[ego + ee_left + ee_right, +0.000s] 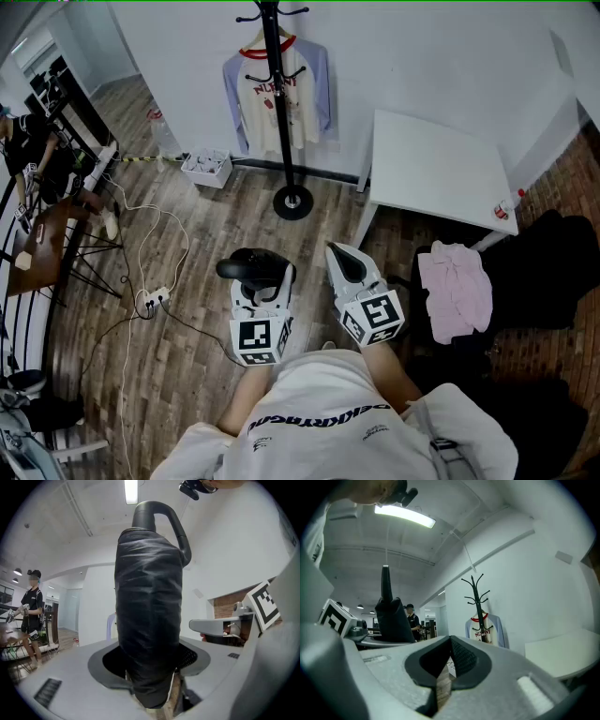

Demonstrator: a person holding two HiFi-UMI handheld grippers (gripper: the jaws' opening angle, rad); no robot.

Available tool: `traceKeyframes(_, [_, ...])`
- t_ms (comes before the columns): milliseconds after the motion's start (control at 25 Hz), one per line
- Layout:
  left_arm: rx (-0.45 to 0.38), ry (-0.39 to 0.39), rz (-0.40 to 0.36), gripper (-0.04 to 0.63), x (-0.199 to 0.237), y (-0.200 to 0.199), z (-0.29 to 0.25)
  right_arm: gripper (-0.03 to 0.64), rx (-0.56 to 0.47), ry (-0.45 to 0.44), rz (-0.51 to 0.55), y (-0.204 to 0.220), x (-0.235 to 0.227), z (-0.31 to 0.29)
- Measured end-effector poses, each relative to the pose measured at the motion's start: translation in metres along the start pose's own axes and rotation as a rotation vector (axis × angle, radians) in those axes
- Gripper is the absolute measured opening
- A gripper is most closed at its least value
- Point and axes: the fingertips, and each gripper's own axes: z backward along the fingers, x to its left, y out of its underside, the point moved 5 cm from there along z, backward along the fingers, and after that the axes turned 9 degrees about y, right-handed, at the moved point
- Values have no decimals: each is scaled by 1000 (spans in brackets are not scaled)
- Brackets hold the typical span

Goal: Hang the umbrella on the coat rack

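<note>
"One folded umbrella [149, 620]: where?"
"Upright, gripped by left gripper [151, 686] fingers. Right gripper [440, 679] fingers closed, empty. Coat rack [281, 112] well ahead, across the floor. Pickup done; hanging not yet."

Bare wood floor [274, 230] is found open up to the base of the coat rack [281, 112]. The upper hooks [475, 588] are seen unoccupied; a hung shirt [302, 89] covers the pole below. A white surface [431, 164] stands just right of the rack and a white box [206, 169] to its left. A cabled power strip [155, 299] lies further left.
</note>
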Motion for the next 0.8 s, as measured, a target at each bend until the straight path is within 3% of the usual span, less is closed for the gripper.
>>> traceKeyframes(200, [-12,3,-1,255,-16,2,-7,-6,-3,-26,-29,-3,-15,7])
traceKeyframes(480, [-19,-50,-3,255,-37,-1,-21,-5,-20,-76,-18,-9,-43,14])
traceKeyframes(800, [12,-78,6,255,-47,20,-22,-5,-11,-59,-32,4,-70,18])
